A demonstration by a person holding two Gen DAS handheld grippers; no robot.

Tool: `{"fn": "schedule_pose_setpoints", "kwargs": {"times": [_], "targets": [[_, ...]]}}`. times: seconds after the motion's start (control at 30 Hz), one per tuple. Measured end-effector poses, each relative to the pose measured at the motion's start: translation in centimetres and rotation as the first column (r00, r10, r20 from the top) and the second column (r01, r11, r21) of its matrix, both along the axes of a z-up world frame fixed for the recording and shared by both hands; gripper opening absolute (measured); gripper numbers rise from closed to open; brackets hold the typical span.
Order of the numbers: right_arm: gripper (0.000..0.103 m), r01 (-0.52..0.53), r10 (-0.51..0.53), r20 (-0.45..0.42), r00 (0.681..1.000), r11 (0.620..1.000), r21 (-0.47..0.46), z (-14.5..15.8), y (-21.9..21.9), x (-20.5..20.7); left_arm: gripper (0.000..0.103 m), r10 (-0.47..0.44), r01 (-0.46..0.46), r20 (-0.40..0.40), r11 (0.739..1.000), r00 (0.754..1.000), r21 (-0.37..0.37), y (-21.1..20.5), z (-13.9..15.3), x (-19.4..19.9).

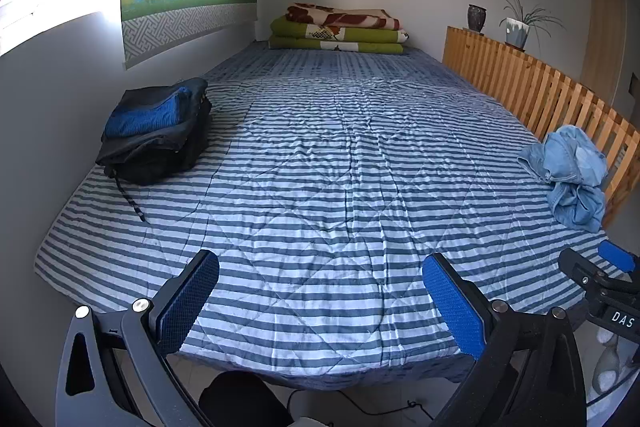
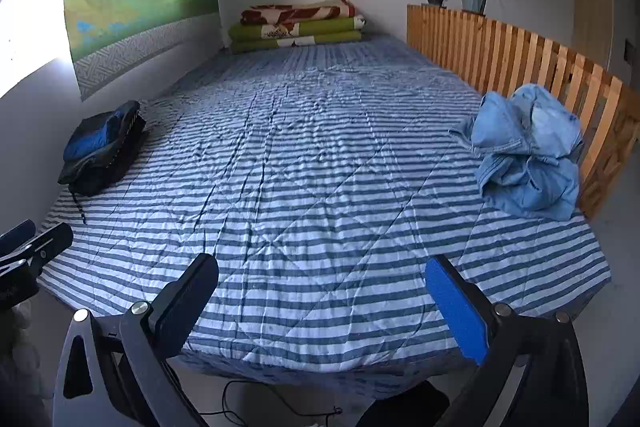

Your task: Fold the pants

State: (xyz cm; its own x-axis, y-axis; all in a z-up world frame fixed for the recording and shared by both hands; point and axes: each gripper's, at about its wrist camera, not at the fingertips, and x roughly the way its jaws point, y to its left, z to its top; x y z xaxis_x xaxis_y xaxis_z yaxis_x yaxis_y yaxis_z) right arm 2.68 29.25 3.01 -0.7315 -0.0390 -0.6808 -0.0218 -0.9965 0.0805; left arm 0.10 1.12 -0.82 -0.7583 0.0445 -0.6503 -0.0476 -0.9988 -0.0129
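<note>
A crumpled pair of light blue denim pants [image 2: 528, 151] lies in a heap at the right edge of the striped bed [image 2: 304, 167], against the wooden slat rail; in the left wrist view the pants [image 1: 572, 175] sit far right. My left gripper [image 1: 320, 303] hovers open over the bed's near edge, nothing between its blue pads. My right gripper [image 2: 322, 303] is also open and empty at the near edge, with the pants ahead and to its right. The right gripper's tip [image 1: 608, 267] shows at the right of the left wrist view.
A stack of folded dark and blue clothes [image 1: 156, 131] rests at the bed's left side by the wall. Folded blankets [image 1: 340, 31] lie at the far end. A wooden slat rail [image 2: 520, 55] with two pots runs along the right. Cables lie on the floor below.
</note>
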Motion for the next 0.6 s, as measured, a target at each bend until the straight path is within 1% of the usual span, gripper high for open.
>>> {"fn": "schedule_pose_setpoints", "kwargs": {"times": [0.4,0.6], "targets": [[0.101,0.011,-0.011,-0.015,1.0,1.0,0.029,0.29,-0.59,0.12,0.103,-0.005,0.005,-0.005,1.0,1.0,0.003,-0.29,0.35,0.32],[0.101,0.02,-0.02,-0.017,1.0,0.999,0.033,0.19,-0.52,0.07,0.103,-0.01,0.01,0.011,1.0,1.0,0.003,-0.15,-0.27,0.17]]}}
